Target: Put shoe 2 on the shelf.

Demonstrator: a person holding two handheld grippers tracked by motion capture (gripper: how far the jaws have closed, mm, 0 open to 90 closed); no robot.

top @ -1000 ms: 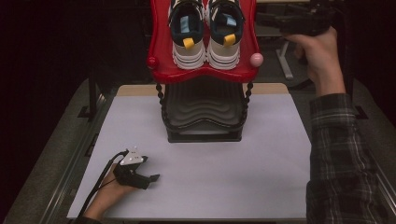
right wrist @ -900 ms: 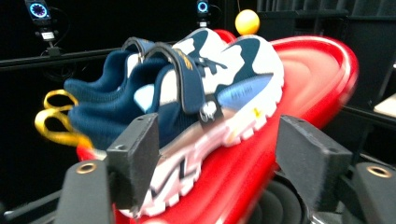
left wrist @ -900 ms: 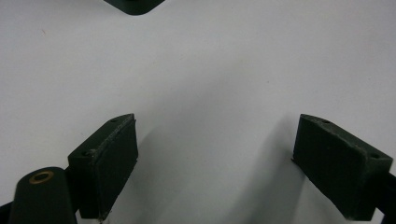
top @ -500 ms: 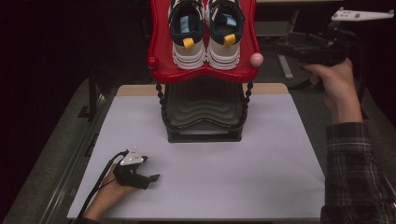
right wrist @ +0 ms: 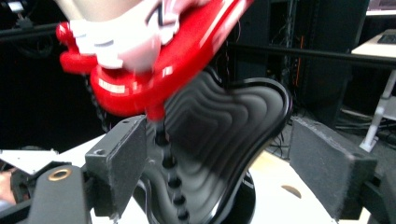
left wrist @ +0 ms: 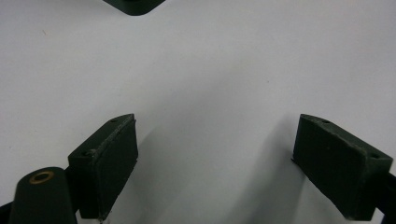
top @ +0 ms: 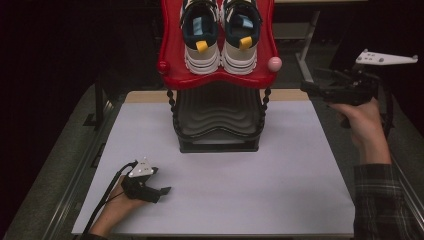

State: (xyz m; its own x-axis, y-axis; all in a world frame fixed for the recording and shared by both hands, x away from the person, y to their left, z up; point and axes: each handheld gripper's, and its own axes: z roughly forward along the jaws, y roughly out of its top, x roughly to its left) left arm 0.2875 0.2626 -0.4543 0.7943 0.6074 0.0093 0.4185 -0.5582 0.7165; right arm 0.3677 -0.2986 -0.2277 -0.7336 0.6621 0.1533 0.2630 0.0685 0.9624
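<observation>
Sneakers sit as a pair on the rack's red top tier, nothing taken yet. Left gripper rests on white tabletop, fingers wide, empty. Right gripper held up w/ fingers apart, empty, prob. aimed at rack; grab + move remain.

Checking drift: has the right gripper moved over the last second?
Yes. The right gripper has come down and toward the person, from level with the shoes to beside the rack's pink knob.

Motion-blurred shoe, its top cut off
</observation>
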